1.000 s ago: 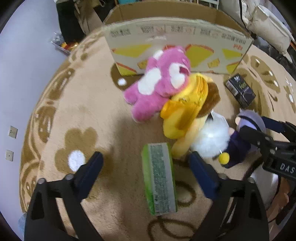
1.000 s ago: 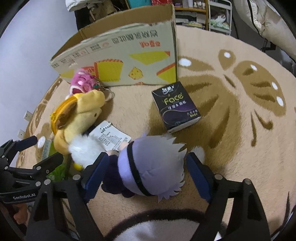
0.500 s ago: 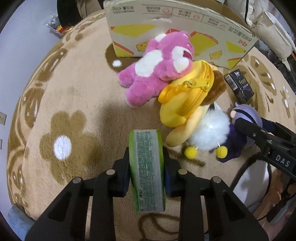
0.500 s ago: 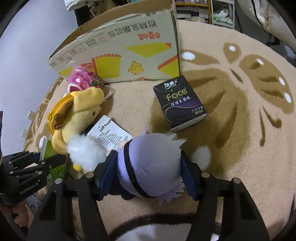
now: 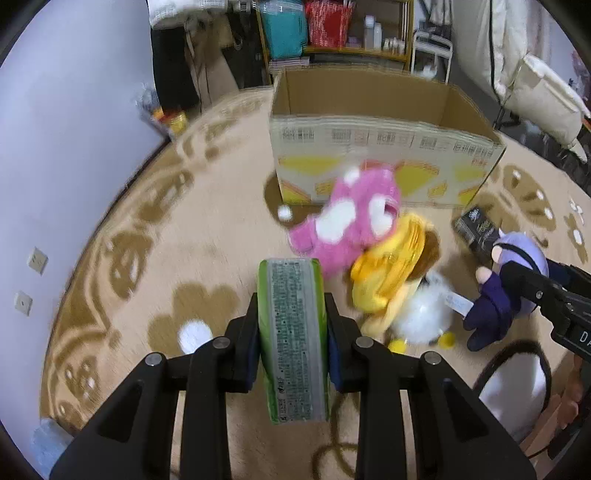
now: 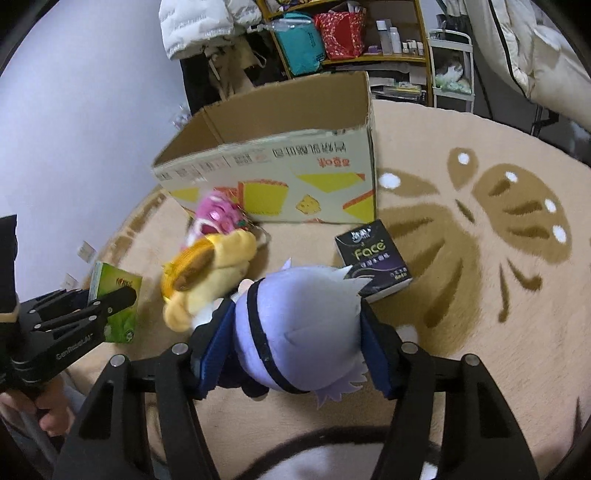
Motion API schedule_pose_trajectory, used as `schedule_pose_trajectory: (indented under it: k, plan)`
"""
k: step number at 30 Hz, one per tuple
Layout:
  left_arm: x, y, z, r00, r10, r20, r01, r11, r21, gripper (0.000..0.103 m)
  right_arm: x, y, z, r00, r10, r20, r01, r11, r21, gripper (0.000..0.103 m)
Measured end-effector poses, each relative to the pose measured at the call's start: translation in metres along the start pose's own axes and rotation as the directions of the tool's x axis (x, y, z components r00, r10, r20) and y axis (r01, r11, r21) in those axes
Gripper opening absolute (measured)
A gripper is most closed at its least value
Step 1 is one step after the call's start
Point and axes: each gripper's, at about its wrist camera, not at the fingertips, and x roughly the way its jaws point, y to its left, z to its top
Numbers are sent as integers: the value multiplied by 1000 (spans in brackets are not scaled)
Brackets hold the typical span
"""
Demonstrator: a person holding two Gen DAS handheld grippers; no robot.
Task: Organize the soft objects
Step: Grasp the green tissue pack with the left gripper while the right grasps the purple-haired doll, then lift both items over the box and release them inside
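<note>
My left gripper (image 5: 291, 314) is shut on a green tissue pack (image 5: 293, 339) and holds it above the rug; the pack also shows in the right wrist view (image 6: 116, 306). My right gripper (image 6: 295, 325) is shut on a purple-haired plush doll (image 6: 299, 328), lifted off the rug; the doll shows at the right of the left wrist view (image 5: 506, 284). A pink plush bear (image 5: 351, 225) and a yellow plush with white fluff (image 5: 391, 280) lie on the rug in front of an open cardboard box (image 5: 380, 144).
A black tissue pack (image 6: 373, 266) lies on the rug right of the box. The beige rug (image 5: 166, 258) has brown flower patterns. Shelves with bags and bottles (image 6: 347, 33) stand behind the box. A wall (image 5: 55, 110) runs along the left.
Both grippers closed on their objects and lifted them: the left on the green tissue pack, the right on the purple-haired doll. Both views tilted up toward the box.
</note>
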Motion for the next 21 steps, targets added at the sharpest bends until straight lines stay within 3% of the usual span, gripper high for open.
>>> schedule_pose_trajectory:
  k: [7,21]
  plan:
    - [-34,3,20,985,27,172,-27,1000,3,28,-25,2,9,996,13,87,-12,1000,-9,68]
    - [-51,10,74,961,26,277,-29,1000,7,28,-49,8,55,978,-49,201,68,994,-89,68]
